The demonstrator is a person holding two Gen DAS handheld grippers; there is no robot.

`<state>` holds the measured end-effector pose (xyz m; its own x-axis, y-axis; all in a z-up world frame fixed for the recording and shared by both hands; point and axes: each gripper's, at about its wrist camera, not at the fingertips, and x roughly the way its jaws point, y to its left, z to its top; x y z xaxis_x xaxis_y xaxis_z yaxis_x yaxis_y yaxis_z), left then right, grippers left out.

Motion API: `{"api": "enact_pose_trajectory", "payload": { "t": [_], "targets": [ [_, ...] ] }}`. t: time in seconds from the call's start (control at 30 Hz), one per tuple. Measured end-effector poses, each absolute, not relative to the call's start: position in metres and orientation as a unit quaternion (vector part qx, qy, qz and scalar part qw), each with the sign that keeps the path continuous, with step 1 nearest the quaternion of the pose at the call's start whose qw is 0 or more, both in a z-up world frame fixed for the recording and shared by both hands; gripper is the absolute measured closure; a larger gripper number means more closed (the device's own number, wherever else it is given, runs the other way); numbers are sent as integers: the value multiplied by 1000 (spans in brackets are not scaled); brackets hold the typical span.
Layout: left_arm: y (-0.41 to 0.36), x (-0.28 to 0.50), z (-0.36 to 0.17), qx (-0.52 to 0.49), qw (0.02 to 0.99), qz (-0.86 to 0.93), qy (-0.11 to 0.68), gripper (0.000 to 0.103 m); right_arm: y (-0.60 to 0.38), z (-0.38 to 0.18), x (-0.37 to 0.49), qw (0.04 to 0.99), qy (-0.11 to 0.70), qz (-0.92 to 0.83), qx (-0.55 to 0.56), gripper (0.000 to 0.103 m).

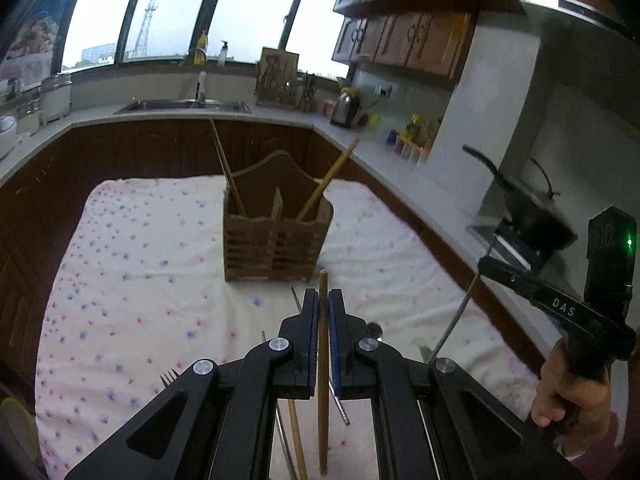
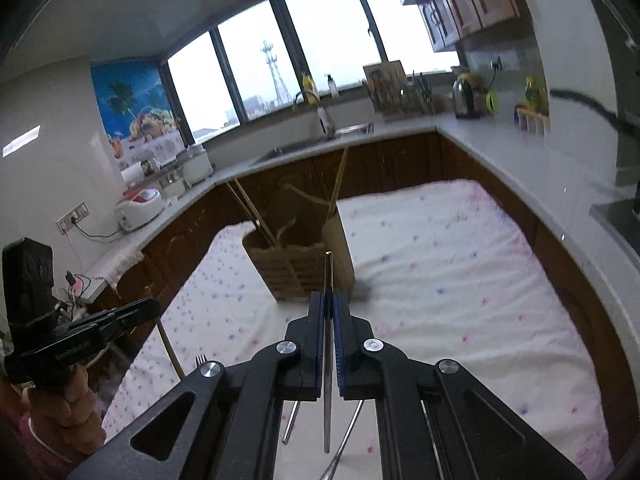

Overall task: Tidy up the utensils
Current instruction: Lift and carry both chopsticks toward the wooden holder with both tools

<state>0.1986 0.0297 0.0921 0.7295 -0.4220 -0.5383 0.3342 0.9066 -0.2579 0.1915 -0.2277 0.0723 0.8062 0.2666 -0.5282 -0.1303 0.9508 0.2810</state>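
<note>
A wooden utensil holder (image 1: 276, 236) stands on the flowered cloth with wooden chopsticks (image 1: 328, 178) leaning in it; it also shows in the right wrist view (image 2: 298, 268). My left gripper (image 1: 323, 300) is shut on a wooden chopstick (image 1: 323, 380), held just in front of the holder. My right gripper (image 2: 328, 300) is shut on a thin metal utensil handle (image 2: 327, 360), raised before the holder. In the left wrist view the right gripper (image 1: 486, 266) holds that metal utensil (image 1: 456, 312) hanging down. A fork (image 1: 170, 378), a spoon (image 1: 375, 330) and more sticks lie on the cloth below.
The table is covered with a white flowered cloth (image 1: 152, 264). Dark wood cabinets and a grey countertop (image 1: 360, 136) ring it, with a sink (image 1: 184, 106), a kettle (image 1: 346, 110) and a black pan (image 1: 528, 208) on the stove at right.
</note>
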Motion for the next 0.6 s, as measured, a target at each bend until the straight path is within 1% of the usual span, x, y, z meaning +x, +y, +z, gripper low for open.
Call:
{"api": "enact_pose_trajectory", "payload": {
  "t": [0.2,0.6],
  "targets": [
    [46,186,99,-88,935,-191,284,101,-229,86,192,949,275,105,114,98],
    [55,193,102,-107,941,-184,265,101,-230,87,196,950,268,105,119,98]
  ]
}}
